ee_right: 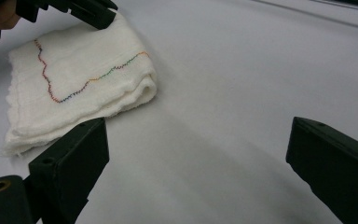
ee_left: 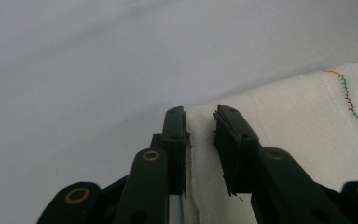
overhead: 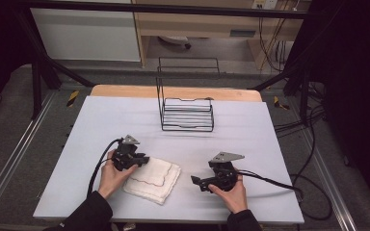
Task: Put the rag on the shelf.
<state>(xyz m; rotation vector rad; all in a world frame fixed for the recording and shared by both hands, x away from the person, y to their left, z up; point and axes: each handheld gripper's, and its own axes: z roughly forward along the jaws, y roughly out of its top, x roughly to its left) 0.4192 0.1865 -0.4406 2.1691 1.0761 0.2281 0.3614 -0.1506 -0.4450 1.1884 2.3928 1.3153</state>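
Observation:
A folded white cloth [overhead: 156, 179] with a coloured stitched line lies on the pale table cover near the front. My left gripper [overhead: 144, 160] is at the cloth's left far corner. In the left gripper view the jaws [ee_left: 199, 116] stand a narrow gap apart, with the edge of the cloth [ee_left: 298, 116] between them; I see no pinch. My right gripper [overhead: 195, 181] lies low to the right of the cloth, pointing at it. Its jaws [ee_right: 196, 154] are wide open over bare table, short of the cloth [ee_right: 84, 84]. The left gripper [ee_right: 93, 11] is at that cloth's far corner.
A black wire rack [overhead: 188, 115] stands at the middle back of the table cover [overhead: 250, 134], with a wooden table edge [overhead: 125, 90] behind it. Cables [overhead: 274, 183] trail off the right side. Dark frame bars cross the back.

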